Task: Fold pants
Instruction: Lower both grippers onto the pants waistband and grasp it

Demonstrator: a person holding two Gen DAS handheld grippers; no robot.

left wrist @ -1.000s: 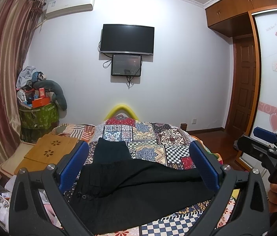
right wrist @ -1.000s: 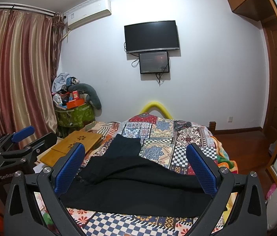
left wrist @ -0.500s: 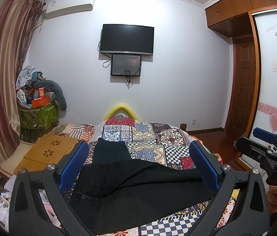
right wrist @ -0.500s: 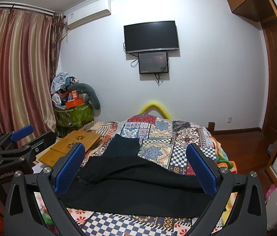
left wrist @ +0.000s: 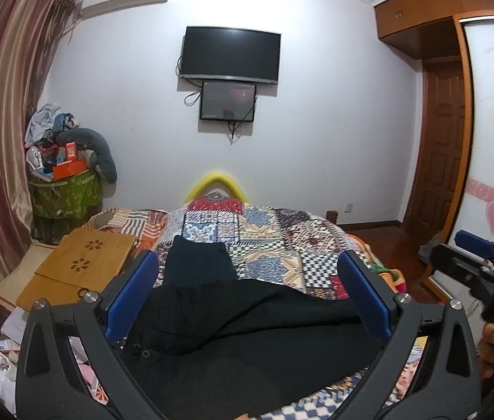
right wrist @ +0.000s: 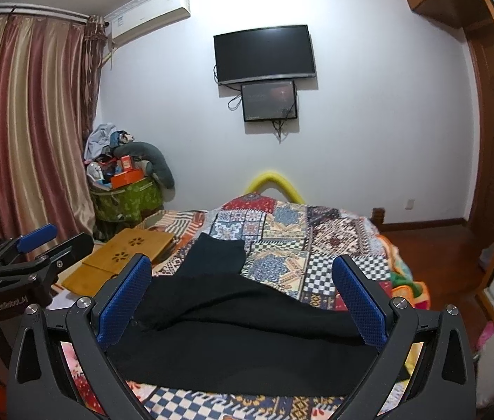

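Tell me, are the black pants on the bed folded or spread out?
Spread out, unfolded: the black pants lie across the bed, one leg angled away.

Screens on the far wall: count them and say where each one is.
2. The large black screen hangs high on the white wall opposite the bed; the smaller screen sits directly beneath it, with cables dangling around it. No others are visible.

Black pants point(left wrist: 247, 329) on multicoloured patchwork quilt point(left wrist: 282, 234); blue-padded black left hand-held gripper point(left wrist: 247, 294).
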